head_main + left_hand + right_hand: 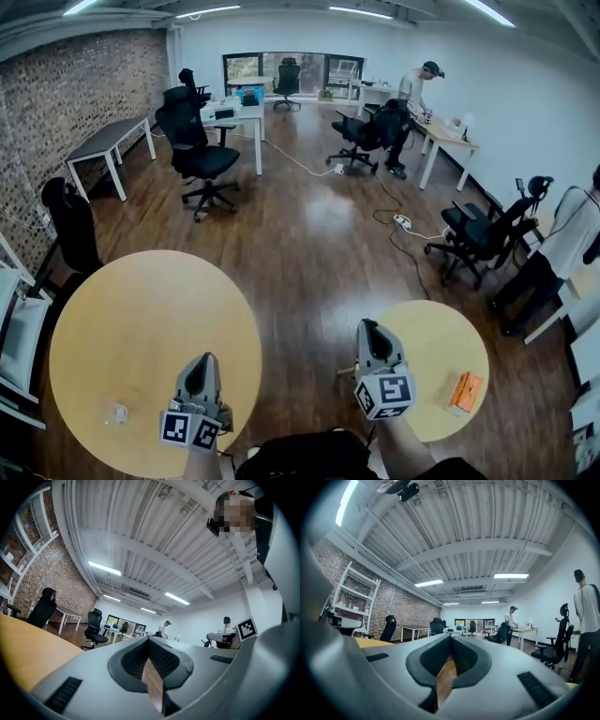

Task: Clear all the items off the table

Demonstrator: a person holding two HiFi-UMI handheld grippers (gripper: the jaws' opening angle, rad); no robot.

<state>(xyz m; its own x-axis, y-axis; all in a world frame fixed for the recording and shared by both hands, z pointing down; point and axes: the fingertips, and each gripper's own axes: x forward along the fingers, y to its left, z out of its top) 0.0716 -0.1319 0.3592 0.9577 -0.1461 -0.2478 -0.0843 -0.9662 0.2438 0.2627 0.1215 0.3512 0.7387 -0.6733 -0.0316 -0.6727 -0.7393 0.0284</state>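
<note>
In the head view my left gripper (202, 367) is shut and empty over the near right part of a large round wooden table (141, 328). A small clear cup-like thing (117, 412) stands on that table, left of the gripper. My right gripper (368, 330) is shut and empty at the left edge of a smaller round table (431, 347). An orange box (465, 392) lies on that table's right side. Both gripper views look out level over the room, with the left gripper (149, 641) and the right gripper (451, 638) showing jaws pressed together and nothing between them.
Black office chairs (199, 150) (480, 232) stand about on the wooden floor, with a cable and power strip (403, 221) between them. White desks (108, 141) line the brick wall and far end. A person (412, 103) stands at a far desk; another person (572, 244) is at the right.
</note>
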